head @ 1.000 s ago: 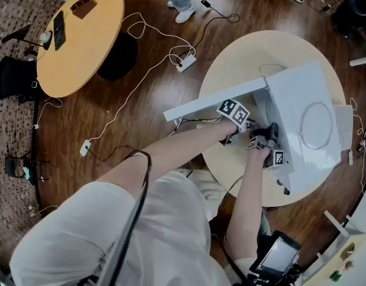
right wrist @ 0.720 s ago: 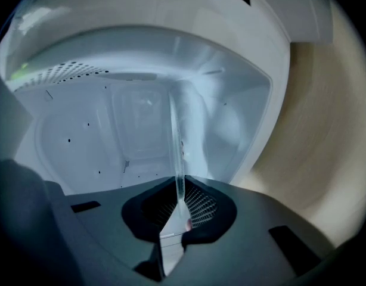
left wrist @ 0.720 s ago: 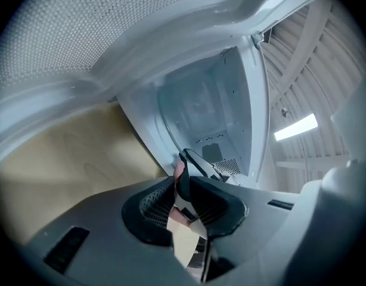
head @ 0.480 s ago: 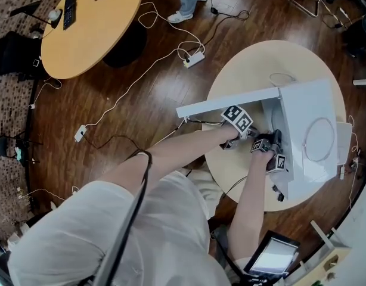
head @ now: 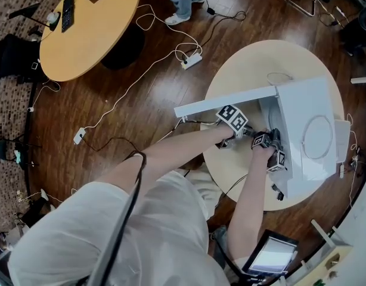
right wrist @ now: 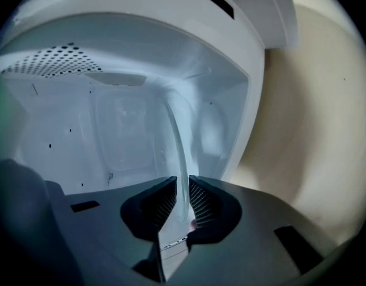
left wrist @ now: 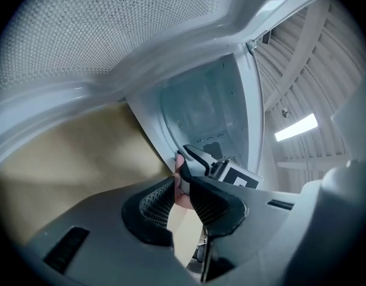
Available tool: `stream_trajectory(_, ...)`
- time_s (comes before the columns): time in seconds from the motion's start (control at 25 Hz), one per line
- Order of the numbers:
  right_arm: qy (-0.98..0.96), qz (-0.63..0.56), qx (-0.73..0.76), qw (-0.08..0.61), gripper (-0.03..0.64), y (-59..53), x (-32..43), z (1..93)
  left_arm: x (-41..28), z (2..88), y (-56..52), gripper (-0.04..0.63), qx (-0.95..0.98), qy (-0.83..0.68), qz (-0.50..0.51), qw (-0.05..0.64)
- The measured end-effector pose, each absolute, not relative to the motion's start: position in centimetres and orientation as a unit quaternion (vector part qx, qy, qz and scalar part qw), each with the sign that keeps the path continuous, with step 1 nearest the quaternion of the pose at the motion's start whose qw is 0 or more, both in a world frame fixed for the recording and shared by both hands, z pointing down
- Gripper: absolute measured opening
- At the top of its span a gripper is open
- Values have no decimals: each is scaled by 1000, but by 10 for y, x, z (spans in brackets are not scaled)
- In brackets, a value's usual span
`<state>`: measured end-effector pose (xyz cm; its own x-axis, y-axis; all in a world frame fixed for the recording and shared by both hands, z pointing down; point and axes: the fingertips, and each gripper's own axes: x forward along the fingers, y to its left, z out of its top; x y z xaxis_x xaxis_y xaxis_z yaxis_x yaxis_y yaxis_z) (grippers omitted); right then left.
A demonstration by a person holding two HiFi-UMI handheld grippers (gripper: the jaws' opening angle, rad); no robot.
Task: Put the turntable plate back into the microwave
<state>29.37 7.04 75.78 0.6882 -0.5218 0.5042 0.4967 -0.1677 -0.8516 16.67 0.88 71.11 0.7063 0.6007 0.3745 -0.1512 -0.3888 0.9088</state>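
Observation:
A white microwave (head: 308,130) stands on a round beige table (head: 242,58), its door (head: 225,103) swung open to the left. My right gripper (head: 271,142) is at the cavity mouth, shut on the clear glass turntable plate. In the right gripper view the plate (right wrist: 174,136) shows edge-on, rising from between the pads (right wrist: 201,198) into the cavity (right wrist: 99,136). Those jaws have just been opening slightly, with the plate's rim still between them. My left gripper (head: 248,131) hovers beside the opening under the door. Its jaws (left wrist: 182,186) are drawn to a thin slit, holding nothing.
A faint round outline (head: 319,137) lies on the microwave's top. Cables and a power strip (head: 192,58) trail over the wooden floor. An orange round table (head: 81,22) stands at the far left. A person's feet (head: 183,8) are near the top. A screen (head: 271,261) sits by my right elbow.
My left gripper has slid a little left, away from the cavity mouth. My right gripper has stayed at the opening with the plate and tilted somewhat.

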Motion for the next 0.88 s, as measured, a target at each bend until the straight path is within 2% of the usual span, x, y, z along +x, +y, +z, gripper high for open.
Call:
stream_trajectory(0.24, 8, -393, -662, 638, 43, 77, 293, 756, 175, 714, 6, 66, 764, 144, 339, 530)
stream_trajectory(0.48, 19, -411, -656, 633, 52, 73, 286, 755, 202, 715, -3, 66, 761, 112, 295, 566)
stream_trajectory(0.88, 34, -435, -647, 626, 52, 70, 280, 756, 250, 726, 5, 66, 763, 96, 315, 555)
